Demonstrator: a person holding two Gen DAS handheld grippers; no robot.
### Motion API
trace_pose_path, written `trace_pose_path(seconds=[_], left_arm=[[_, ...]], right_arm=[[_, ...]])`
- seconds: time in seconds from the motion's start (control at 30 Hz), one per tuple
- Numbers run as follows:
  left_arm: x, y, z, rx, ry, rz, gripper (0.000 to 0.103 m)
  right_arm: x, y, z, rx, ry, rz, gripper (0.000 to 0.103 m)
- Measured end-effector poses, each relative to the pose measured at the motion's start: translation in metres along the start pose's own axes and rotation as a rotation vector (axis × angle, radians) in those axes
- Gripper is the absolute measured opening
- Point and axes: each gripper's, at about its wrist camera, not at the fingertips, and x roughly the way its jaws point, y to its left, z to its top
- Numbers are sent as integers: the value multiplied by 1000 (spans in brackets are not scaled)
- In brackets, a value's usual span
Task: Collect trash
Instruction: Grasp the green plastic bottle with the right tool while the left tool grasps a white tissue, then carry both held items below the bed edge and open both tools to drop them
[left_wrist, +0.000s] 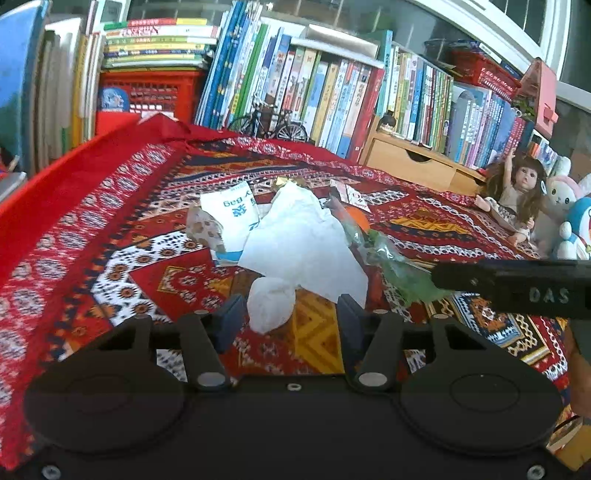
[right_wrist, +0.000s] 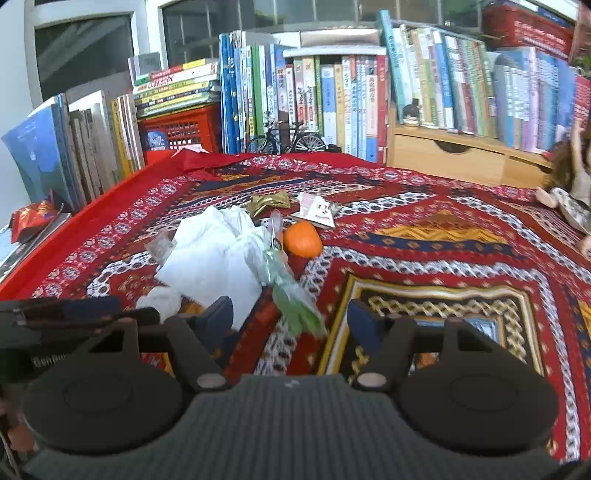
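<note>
Both claws, left claw (left_wrist: 291, 314) and right claw (right_wrist: 291, 321), gape empty over loose tissue (left_wrist: 303, 240); red crate (left_wrist: 151, 98) holds a blue item.

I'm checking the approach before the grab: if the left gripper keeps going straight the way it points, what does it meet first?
Most likely the small crumpled tissue, which lies between the open fingers of the left gripper. Just beyond it is the large white paper sheet. Depth is hard to judge here.
</note>
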Motion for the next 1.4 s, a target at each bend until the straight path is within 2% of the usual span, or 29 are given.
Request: trace_pose_path(seconds=[0.13, 0.2, 0.27, 0.37, 0.47, 0.63, 0.67, 0.73, 0.9, 1.13, 1.4], left_arm=[[24, 3, 3, 6, 22, 8, 47], [31, 5, 1, 11, 6, 10, 47], [36, 6, -1, 6, -3, 17, 43], [39, 10, -2, 1, -12, 20, 32], [40, 15, -4, -6, -39, 1, 32], [40, 16, -7, -12, -62, -6, 32], [40, 15, -7, -8, -66, -7, 32], [38, 15, -8, -3, -78, -15, 31], [24, 15, -12, 2, -99, -23, 30], [-5, 4, -10, 29, -134, -33, 30], [-52, -22, -19, 61, -125, -75, 30]], right_arm=[[30, -1, 14, 11, 23, 2, 71], [43, -3, 19, 34, 34, 11, 71], [54, -5, 21, 43, 46, 22, 68], [68, -4, 23, 40, 63, 26, 66], [76, -4, 23, 34, 69, 22, 63], [85, -9, 21, 43, 83, 23, 44], [85, -10, 20, 51, 85, 34, 43], [82, -10, 20, 60, 77, 54, 38], [64, -9, 17, 75, 32, 63, 35], [25, -27, 3, 237, -54, 117, 35], [-26, -24, -9, 224, -58, 100, 35]])
